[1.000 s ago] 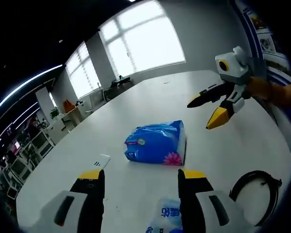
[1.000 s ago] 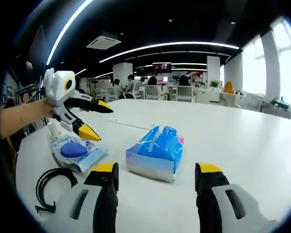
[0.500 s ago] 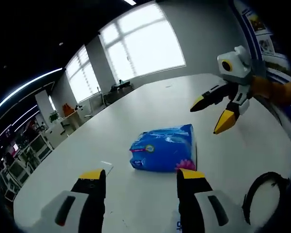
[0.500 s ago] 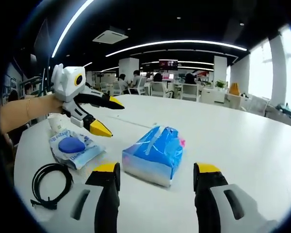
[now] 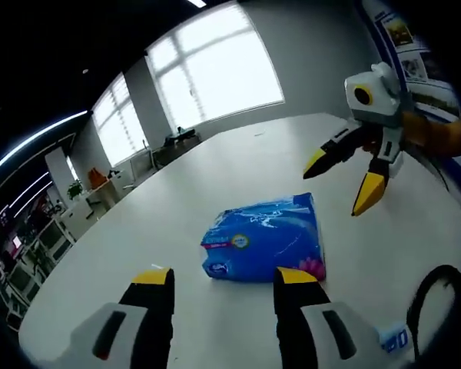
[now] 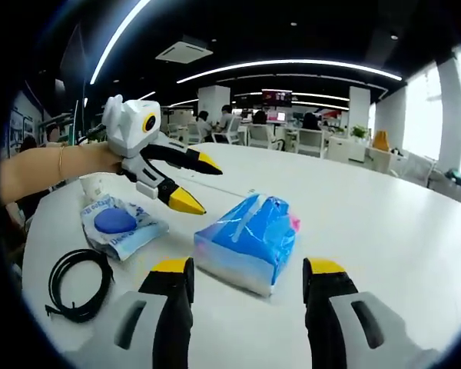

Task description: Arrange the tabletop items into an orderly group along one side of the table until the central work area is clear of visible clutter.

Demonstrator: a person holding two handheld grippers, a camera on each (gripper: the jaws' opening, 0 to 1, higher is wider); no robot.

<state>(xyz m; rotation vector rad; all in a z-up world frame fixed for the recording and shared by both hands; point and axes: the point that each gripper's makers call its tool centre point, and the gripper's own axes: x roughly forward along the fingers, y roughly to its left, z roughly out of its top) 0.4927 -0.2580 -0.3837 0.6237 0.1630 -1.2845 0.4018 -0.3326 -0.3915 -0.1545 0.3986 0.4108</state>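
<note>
A blue plastic tissue pack (image 5: 265,238) lies on the white table (image 5: 215,169), just beyond my left gripper (image 5: 224,278), which is open and holds nothing. The right gripper (image 5: 342,183) hovers open above the pack's far right side. In the right gripper view the same tissue pack (image 6: 246,238) sits right in front of my right gripper (image 6: 247,269), open and empty. The left gripper (image 6: 200,184) comes in from the left, held by a person's hand, its yellow tips spread just left of the pack.
A blue wipes packet (image 6: 119,227) and a coiled black cable (image 6: 81,280) lie left of the pack on the table (image 6: 384,223). The cable (image 5: 438,300) and a packet corner (image 5: 392,338) sit at the lower right. Office desks and chairs stand beyond.
The left gripper has moved closer to the tissue pack, which now lies nearer its jaws. Both views shifted with the hands. Both grippers stay open.
</note>
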